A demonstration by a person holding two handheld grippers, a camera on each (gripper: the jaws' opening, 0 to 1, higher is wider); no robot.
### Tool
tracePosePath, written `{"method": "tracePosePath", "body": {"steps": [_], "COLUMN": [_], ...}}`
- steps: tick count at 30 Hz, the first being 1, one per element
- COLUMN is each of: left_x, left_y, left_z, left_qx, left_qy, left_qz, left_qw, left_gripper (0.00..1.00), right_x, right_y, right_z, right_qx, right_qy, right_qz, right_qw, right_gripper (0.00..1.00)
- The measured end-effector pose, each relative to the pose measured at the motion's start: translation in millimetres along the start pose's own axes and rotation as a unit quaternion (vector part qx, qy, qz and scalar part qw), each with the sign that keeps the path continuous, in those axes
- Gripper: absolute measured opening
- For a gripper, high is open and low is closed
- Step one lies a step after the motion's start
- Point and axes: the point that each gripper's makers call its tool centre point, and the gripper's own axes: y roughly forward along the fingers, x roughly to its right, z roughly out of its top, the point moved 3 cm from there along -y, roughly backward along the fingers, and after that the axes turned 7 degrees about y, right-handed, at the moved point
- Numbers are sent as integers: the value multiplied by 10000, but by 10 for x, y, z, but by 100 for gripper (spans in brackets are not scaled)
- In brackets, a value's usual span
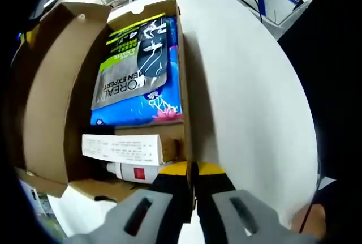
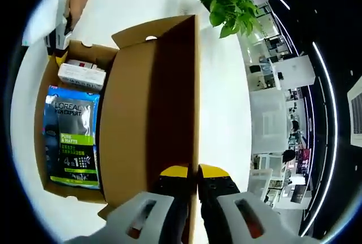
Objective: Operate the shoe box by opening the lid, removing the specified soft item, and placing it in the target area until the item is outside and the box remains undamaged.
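Brown cardboard shoe box (image 1: 51, 91) open on a white table (image 1: 249, 85), grey pouch (image 1: 133, 65) lying inside on a blue pack (image 1: 150, 105), left gripper (image 1: 191, 171) pinching the box's side wall, right gripper (image 2: 197, 175) pinching the raised lid (image 2: 153, 102), green plant (image 2: 229, 3) nearby.

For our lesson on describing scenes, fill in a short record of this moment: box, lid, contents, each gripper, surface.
box: brown cardboard shoe box, open
lid: raised cardboard flap
contents: grey-and-green L'Oreal Men Expert pouch on a blue floral pack; white carton; white bottle with red label
left gripper: jaws pinch the box's wall edge
right gripper: jaws pinch the lid's edge
surface: round white table
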Motion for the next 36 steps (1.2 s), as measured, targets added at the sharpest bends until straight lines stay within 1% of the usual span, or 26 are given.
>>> {"method": "tracePosePath", "body": {"steps": [16,30,36], "left_x": [11,17,9], "left_y": [-2,-8,-10], "left_z": [-1,-3,-6], "left_qx": [27,39,40], "left_qy": [4,-11,-7], "left_qz": [-5,-18,-17], "left_qw": [10000,10000,10000], "left_gripper": [2,2,2], "right_x": [33,43,48], "right_y": [155,251,314], "right_z": [-33,-51,-61], "right_qx": [17,13,0], "right_qy": [191,218,275], "right_qz": [224,398,579], "right_qw": [9996,9990,9979], "right_gripper": [3,3,3]}}
